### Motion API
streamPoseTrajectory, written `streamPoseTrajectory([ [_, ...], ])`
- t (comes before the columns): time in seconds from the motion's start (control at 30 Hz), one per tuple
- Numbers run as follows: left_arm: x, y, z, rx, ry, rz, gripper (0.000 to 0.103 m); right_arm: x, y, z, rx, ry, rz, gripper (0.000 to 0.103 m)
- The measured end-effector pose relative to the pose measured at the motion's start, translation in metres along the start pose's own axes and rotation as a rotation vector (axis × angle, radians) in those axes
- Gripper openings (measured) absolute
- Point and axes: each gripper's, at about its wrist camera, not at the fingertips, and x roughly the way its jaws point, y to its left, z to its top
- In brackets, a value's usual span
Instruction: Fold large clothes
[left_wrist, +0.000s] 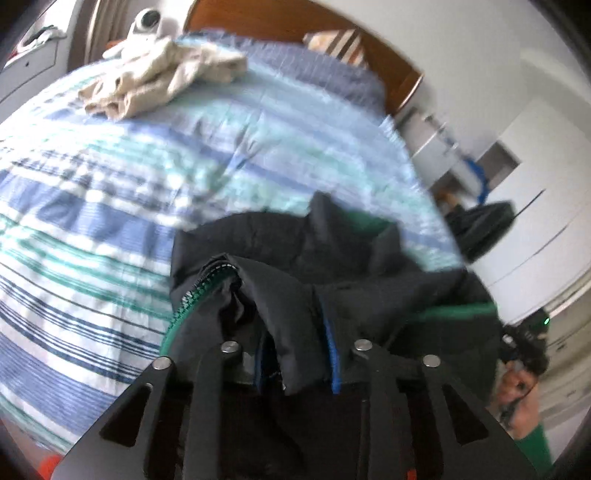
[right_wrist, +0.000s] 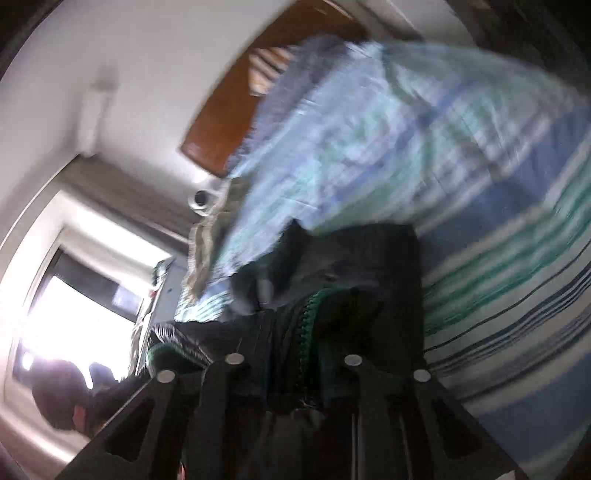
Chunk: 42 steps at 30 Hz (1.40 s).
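1. Left gripper (left_wrist: 295, 354) clamped on bunched black jacket (left_wrist: 332, 273), green zipper (left_wrist: 181, 314) showing.
2. Right gripper (right_wrist: 295, 365) gripping same jacket (right_wrist: 354, 266), held above striped bedspread (left_wrist: 110, 177).
3. Far left on bed: crumpled beige garment (left_wrist: 162, 74).

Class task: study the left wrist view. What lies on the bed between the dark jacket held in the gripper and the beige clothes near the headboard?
Only the striped bedspread: nothing else lies between the dark jacket and the beige clothes. The left wrist view shows it best.
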Motion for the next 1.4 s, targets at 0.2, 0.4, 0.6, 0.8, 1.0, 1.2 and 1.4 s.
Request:
streamPoseTrajectory([
  [0.2, -0.035, 0.048, 0.006, -0.259, 0.036, -0.286, 0.091, -0.007, -0.016, 0.003, 0.159, -0.068, 0.166, 0.092],
  [0.4, -0.055, 0.035, 0.008, 0.010, -0.006, -0.091, 0.102, -0.007, 0.049, 0.015, -0.292, -0.017, -0.120, 0.094],
  [0.6, 0.049, 0.033, -0.001, 0.178, 0.233, 0.250, 0.102, 0.095, 0.072, 0.010, -0.631, 0.233, -0.518, 0.094],
  [0.8, 0.033, 0.049, -0.011, 0.043, 0.134, 0.227, 0.030, 0.095, 0.075, -0.001, -0.596, 0.195, -0.534, 0.016],
  [1.0, -0.026, 0.014, 0.011, 0.103, -0.055, 0.167, 0.011, 0.051, 0.134, -0.001, -0.783, -0.014, -0.547, 0.011],
  [1.2, -0.024, -0.020, 0.055, 0.183, -0.245, 0.228, 0.011, 0.050, 0.165, 0.052, -0.771, -0.221, -0.546, 0.011],
  [1.4, 0.085, 0.021, 0.065, 0.147, -0.166, 0.369, 0.014, 0.129, 0.084, 0.074, -0.603, -0.122, -0.653, 0.011],
])
